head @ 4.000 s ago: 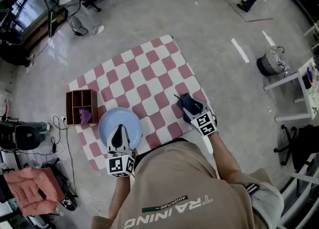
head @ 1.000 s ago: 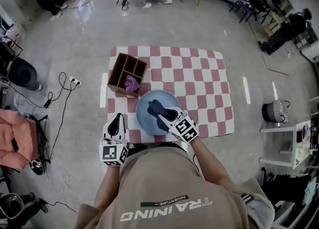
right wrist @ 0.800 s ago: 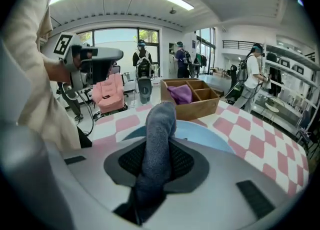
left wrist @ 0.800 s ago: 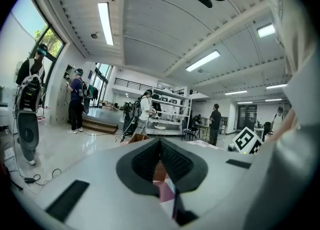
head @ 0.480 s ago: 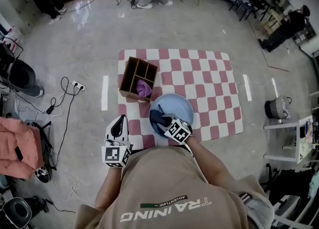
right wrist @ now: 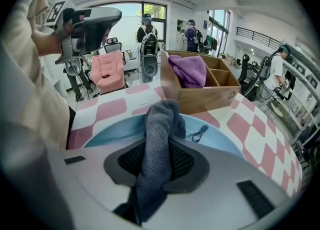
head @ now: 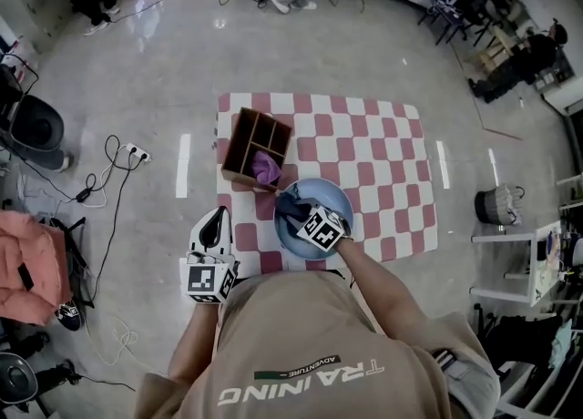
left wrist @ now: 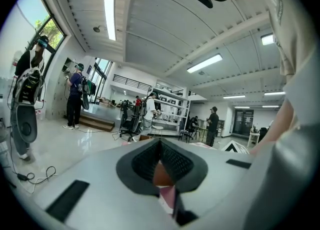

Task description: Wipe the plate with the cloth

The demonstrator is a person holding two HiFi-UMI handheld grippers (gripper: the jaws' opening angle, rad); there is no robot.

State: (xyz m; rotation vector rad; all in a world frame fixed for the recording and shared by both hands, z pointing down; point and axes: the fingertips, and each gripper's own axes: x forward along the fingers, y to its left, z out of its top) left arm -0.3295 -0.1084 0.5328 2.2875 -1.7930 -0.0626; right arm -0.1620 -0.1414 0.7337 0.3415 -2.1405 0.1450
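Observation:
A light blue plate [head: 339, 200] lies on the checkered mat [head: 383, 153], just in front of a wooden box. My right gripper [head: 301, 214] points steeply down over the plate's near left part, shut on a dark grey cloth [head: 290, 209]. In the right gripper view the cloth [right wrist: 159, 124] bulges out past the pads and hangs over the plate [right wrist: 215, 139]. Whether it touches the plate I cannot tell. My left gripper [head: 216, 219] is left of the plate and apart from it, over the mat's near left edge, shut and empty [left wrist: 161, 145].
The wooden divided box [head: 258, 147] with a purple cloth [head: 266, 168] in one compartment stands right behind the plate [right wrist: 200, 99]. A cable and socket strip [head: 135, 149] lie on the floor to the left. A pink garment [head: 27, 267] is farther left.
The right gripper has sunk and tilted more steeply onto the plate with the cloth. Four seconds ago the left gripper was at the plate; now it is off to the plate's left.

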